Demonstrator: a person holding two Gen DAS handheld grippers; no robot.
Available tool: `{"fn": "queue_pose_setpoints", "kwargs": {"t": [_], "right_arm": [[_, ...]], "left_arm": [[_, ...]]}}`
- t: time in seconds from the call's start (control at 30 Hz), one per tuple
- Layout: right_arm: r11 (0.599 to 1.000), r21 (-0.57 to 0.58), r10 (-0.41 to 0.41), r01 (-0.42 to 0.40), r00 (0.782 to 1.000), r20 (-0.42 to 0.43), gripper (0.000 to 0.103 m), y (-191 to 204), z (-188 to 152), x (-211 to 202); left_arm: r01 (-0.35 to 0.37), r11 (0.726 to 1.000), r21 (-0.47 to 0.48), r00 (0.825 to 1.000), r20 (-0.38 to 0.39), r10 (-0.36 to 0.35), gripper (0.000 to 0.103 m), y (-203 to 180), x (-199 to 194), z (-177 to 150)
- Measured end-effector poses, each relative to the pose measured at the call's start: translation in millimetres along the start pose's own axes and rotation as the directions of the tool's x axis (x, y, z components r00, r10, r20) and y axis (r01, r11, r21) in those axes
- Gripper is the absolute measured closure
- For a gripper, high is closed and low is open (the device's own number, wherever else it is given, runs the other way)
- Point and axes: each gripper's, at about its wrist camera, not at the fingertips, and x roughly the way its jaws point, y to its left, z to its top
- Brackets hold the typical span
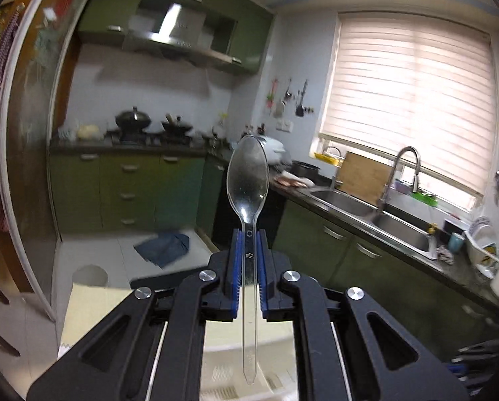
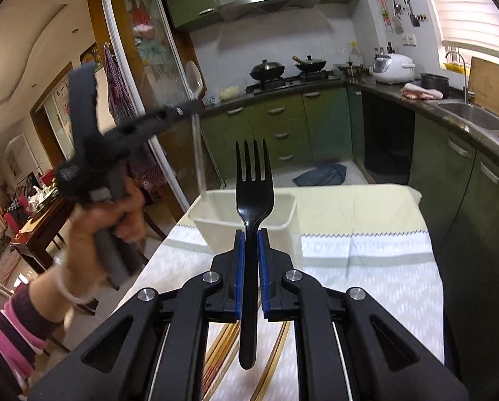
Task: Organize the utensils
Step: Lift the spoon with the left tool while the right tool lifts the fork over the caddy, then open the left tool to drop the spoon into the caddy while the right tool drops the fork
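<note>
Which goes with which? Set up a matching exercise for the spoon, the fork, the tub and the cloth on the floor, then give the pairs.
Things:
1. spoon
2. fork
3. tub
4. cloth

Descriptions:
A. black, held in the right hand-held gripper
B. blue, crumpled on the floor
C. clear plastic, held in the left hand-held gripper
D. pale, standing on the table

Pairs: 1-C, 2-A, 3-D, 4-B

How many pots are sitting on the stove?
2. A lidded black pot sits on the stove's left burner, and another lidded black pot on the right burner beside it. More could be hidden elsewhere.
</note>
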Motion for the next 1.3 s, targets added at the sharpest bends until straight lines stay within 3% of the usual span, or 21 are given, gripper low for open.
{"fn": "queue_pose_setpoints", "kwargs": {"t": [0.13, 0.3, 0.57, 0.77, 0.97, 1.13, 1.23, 1.3], "right_arm": [[1.0, 0.008, 0.001, -0.002, 1.0, 0.021, 0.094, 0, 12, 7], [1.0, -0.004, -0.011, 0.011, 0.998, 0.057, 0.094, 2, 31, 22], [0.998, -0.004, -0.063, 0.065, 0.983, 0.172, 0.094, 5, 79, 63], [0.993, -0.005, -0.111, 0.115, 0.967, 0.23, 0.094, 1, 100, 109], [0.992, -0.009, -0.124, 0.127, 0.979, 0.161, 0.094, -6, 86, 152], [0.991, -0.012, -0.127, 0.13, 0.984, 0.123, 0.093, -10, 58, 160], [0.99, -0.027, -0.137, 0.141, 0.984, 0.116, 0.077, -8, 42, 158], [0.988, -0.038, -0.144, 0.149, 0.984, 0.101, 0.076, -5, 34, 157]], "left_arm": [[-0.028, 0.999, 0.024, 0.999, 0.017, 0.028, 0.094, 0, 15, -28], [-0.059, 0.997, 0.053, 0.998, -0.017, 0.06, 0.094, 4, 10, -65], [-0.063, 0.994, 0.084, 0.996, -0.062, 0.068, 0.086, 11, 5, -93], [-0.079, 0.996, 0.047, 0.995, -0.064, 0.082, 0.078, 26, -24, -97], [-0.107, 0.991, 0.086, 0.978, -0.169, 0.12, 0.076, 31, -50, -108], [-0.102, 0.988, 0.112, 0.954, -0.271, 0.129, 0.064, 34, -67, -128], [-0.097, 0.988, 0.12, 0.943, -0.305, 0.129, 0.06, 33, -77, -137], [-0.095, 0.988, 0.118, 0.93, -0.344, 0.13, 0.057, 33, -80, -145]]}}
